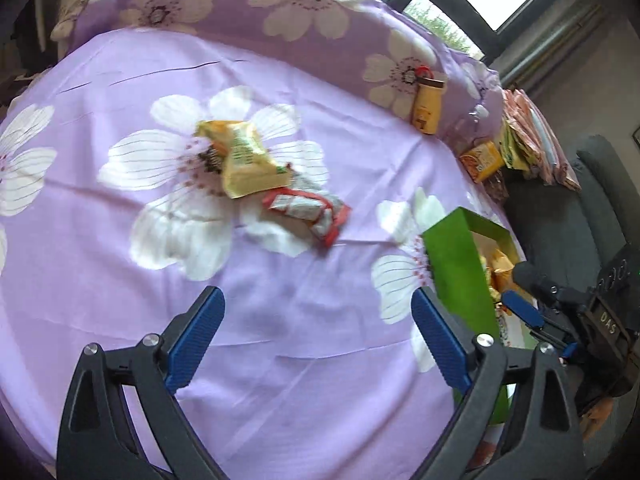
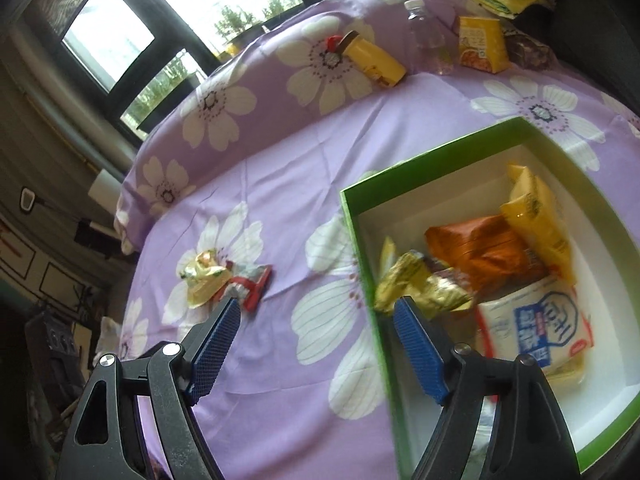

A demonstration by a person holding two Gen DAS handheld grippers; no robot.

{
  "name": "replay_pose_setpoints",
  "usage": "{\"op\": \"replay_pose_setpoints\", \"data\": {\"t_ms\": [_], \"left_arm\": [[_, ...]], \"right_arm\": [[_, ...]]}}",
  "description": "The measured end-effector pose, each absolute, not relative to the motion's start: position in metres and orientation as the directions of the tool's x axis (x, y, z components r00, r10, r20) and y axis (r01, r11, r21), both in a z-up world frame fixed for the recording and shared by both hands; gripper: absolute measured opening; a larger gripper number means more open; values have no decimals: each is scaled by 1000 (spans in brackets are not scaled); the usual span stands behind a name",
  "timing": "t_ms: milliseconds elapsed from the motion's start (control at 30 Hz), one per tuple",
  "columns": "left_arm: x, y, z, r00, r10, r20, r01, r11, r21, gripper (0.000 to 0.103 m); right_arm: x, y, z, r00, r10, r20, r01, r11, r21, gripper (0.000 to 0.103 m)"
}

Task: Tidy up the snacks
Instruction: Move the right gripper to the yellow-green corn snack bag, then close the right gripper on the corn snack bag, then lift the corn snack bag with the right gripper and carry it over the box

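My green box (image 2: 440,160) holds orange, yellow, gold and white snack packs (lid off). Left of it, well apart on open purple cloth (image 1: 280,320), lie a yellow packet (image 1: 244,160) and red-white packet (image 1: 308,212), touching. My left gripper (image 1: 318,324) and right gripper (image 2: 316,332) both gape, holding nothing.

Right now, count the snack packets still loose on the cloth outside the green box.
2. A yellow packet lies on the white flower print, and a red-and-white packet touches its near edge. Others may be hidden behind the green box.
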State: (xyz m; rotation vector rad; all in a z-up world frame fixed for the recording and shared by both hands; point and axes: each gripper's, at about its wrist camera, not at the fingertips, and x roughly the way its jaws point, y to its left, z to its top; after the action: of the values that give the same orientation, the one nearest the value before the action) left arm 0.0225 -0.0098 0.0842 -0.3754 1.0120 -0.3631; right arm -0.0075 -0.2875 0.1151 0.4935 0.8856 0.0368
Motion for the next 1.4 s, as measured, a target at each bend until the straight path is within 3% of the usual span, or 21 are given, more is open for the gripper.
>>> {"op": "replay_pose_setpoints", "data": {"t_ms": [133, 400, 700, 933, 967, 1067, 1267, 1400], "left_arm": [[18, 28, 67, 478, -390, -787, 5, 897, -442, 95], [10, 63, 63, 486, -350, -801, -70, 898, -435, 95], [12, 81, 58, 487, -319, -813, -94, 906, -412, 95], [12, 95, 54, 476, -341, -811, -111, 891, -440, 95], [12, 96, 54, 479, -343, -808, -111, 889, -443, 95], [10, 103, 53, 486, -334, -807, -131, 886, -446, 95], [5, 106, 52, 485, -340, -806, -144, 878, -457, 95], [-1, 96, 55, 481, -348, -805, -127, 880, -457, 95]], "right_arm": [[5, -249, 106, 581, 333, -742, 105, 874, 475, 80], [47, -185, 92, 496, 330, -803, 50, 912, 406, 80], [120, -99, 79, 441, 258, -860, -89, 966, 244, 80], [175, -54, 38, 411, 121, -903, -114, 990, 81, 80], [178, -52, 35, 427, 110, -898, -123, 990, 63, 75], [180, -53, 26, 434, 69, -898, -112, 993, 23, 42], [128, -86, 39, 450, 200, -870, -92, 980, 178, 39], [67, -105, 44, 399, 207, -893, -83, 978, 189, 39]]}}
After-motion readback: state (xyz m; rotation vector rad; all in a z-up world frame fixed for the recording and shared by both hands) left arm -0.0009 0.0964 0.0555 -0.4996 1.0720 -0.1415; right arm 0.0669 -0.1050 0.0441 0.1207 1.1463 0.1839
